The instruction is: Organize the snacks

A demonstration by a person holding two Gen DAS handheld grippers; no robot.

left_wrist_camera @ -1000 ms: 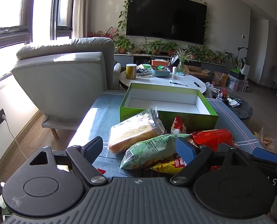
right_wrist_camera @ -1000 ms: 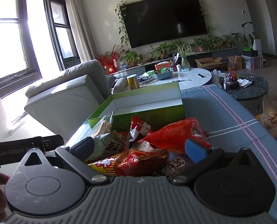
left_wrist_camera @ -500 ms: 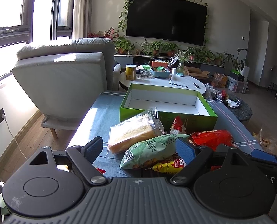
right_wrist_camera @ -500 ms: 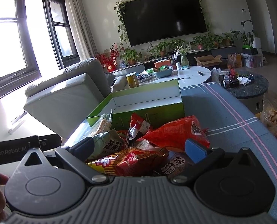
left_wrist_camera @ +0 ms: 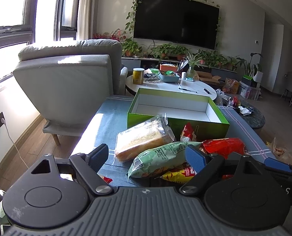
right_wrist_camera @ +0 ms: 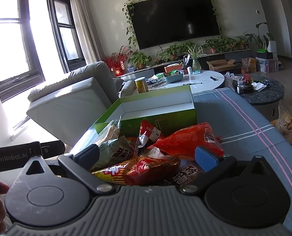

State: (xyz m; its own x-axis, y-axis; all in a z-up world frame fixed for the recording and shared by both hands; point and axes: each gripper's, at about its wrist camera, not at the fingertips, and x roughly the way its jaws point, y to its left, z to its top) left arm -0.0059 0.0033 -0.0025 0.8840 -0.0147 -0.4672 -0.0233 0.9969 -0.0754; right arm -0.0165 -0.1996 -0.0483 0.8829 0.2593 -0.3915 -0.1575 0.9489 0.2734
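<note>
Snack packets (left_wrist_camera: 165, 157) lie heaped mid-frame on the blue-clothed bench (left_wrist_camera: 110, 122), just before the empty green box (left_wrist_camera: 177, 108), while left tongs (left_wrist_camera: 147, 155) and right tongs (right_wrist_camera: 146, 154) hover spread, pinching nothing.

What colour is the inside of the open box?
White inside the box, green outside; clearest in the left wrist view.

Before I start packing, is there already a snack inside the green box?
No, the green box shows only its bare white interior, and the snack packets all lie on the blue cloth in front of it.
</note>
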